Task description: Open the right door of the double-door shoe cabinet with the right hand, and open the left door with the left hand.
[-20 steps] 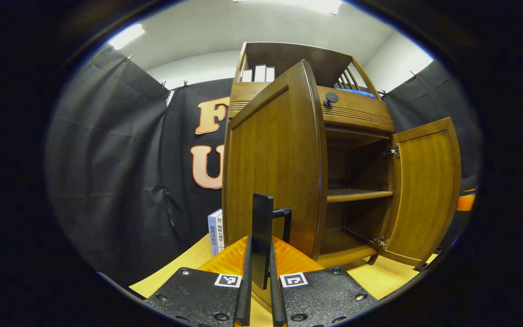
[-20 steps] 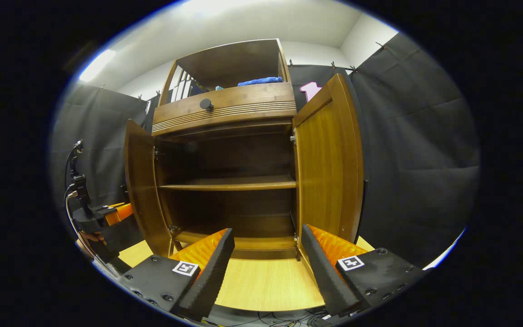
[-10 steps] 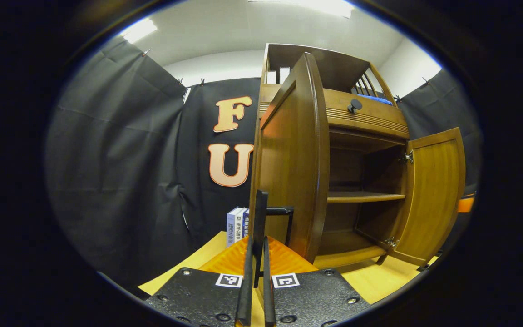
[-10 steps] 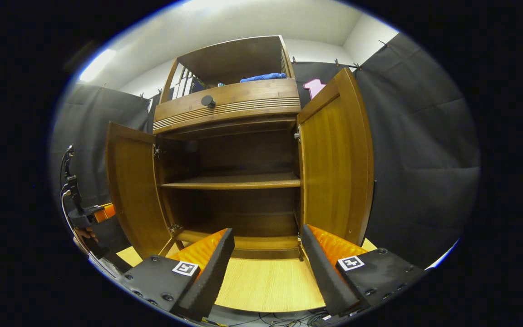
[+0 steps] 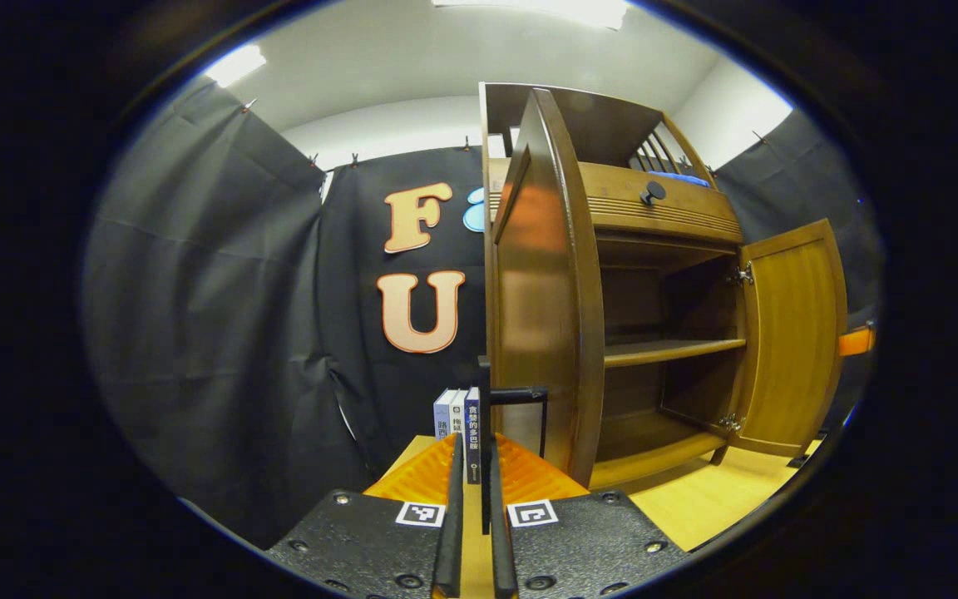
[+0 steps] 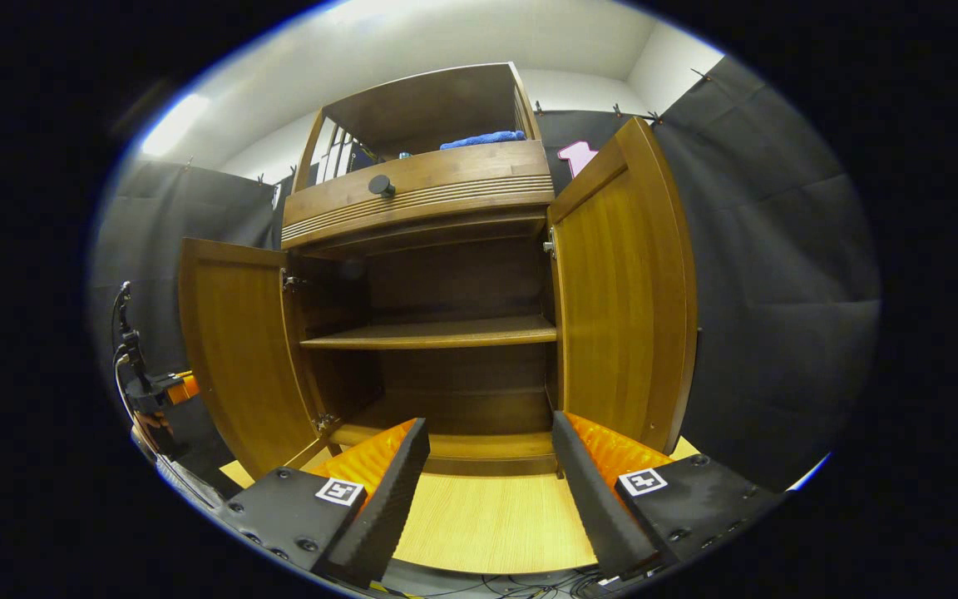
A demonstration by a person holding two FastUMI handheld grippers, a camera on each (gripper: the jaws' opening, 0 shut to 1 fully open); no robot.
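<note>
The wooden shoe cabinet (image 6: 425, 187) stands with both doors swung out. In the left gripper view the left door (image 5: 541, 283) is almost edge-on, and my left gripper (image 5: 474, 499) is shut on its black bar handle (image 5: 520, 391). Farther right is the right door (image 5: 791, 333), wide open. In the right gripper view my right gripper (image 6: 487, 466) hangs open and holds nothing in front of the bare shelves (image 6: 437, 333), between the left door (image 6: 234, 349) and the right door (image 6: 624, 291). The left gripper (image 6: 167, 391) shows small beyond the left door.
Upright books (image 5: 456, 420) stand on the light wooden floor (image 6: 487, 520) beside the cabinet's left side. Above the doors is a drawer with a round knob (image 6: 379, 185), and a blue cloth (image 6: 479, 140) lies on the top shelf. Black cloth walls close in all around.
The left door has swung farther outward with my left gripper still on its handle. The right gripper has hardly moved and stays open.
</note>
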